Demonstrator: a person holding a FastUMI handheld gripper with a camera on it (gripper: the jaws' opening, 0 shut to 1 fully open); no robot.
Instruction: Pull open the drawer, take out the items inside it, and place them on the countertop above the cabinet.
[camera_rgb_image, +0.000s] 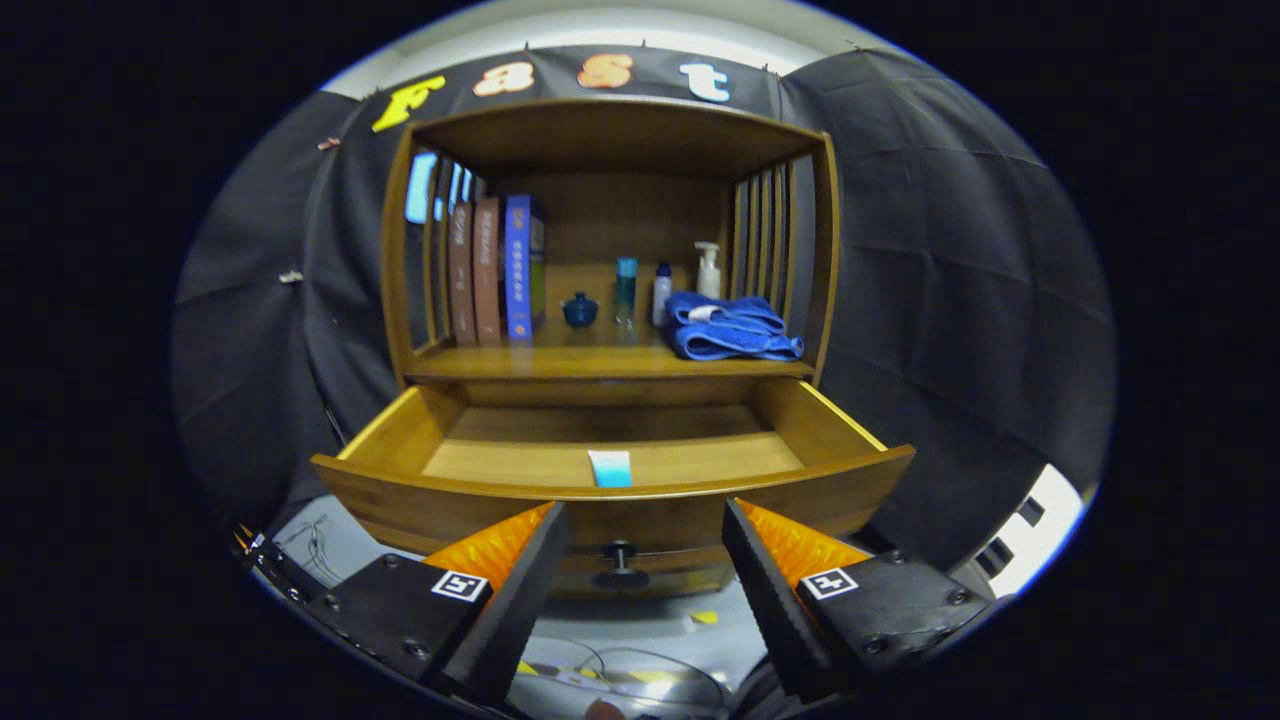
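Drawer (612, 470): wooden, bowed front, pulled well out from the cabinet (610, 250). A dark round knob (619, 553) sits at the middle of its front panel, level with the claw's fingertips and between them.

Contents: one small flat item (611, 468), pale above and blue below, lying on the drawer floor just behind the front wall, near the middle. The rest of the visible floor looks bare; the strip right behind the front wall is hidden by that wall.

Claw (645, 540): fingers spread wide apart, gripping nothing, held just in front of the drawer front and low against it.

Surface above the drawer (610, 365): already carries upright books (497, 270) at one end, a small dark lidded pot (580, 310), a teal bottle (626, 290), a small white bottle (661, 293), a pump bottle (709, 270) and a folded blue towel (735, 330). The front strip of the surface is bare.

Step in hand, as judged: opening appears complete; retrieval of the item is next.

Handling notes:
- Raise the claw over the front wall before reaching in, or the fingers will knock the panel.
- Tip the fingers steeply downward; the item lies flat and thin, so one finger likely has to slide under an edge.
- Close slowly; a thin piece may skid towards the wall.
- Deposit on the bare front strip, away from the bottles.
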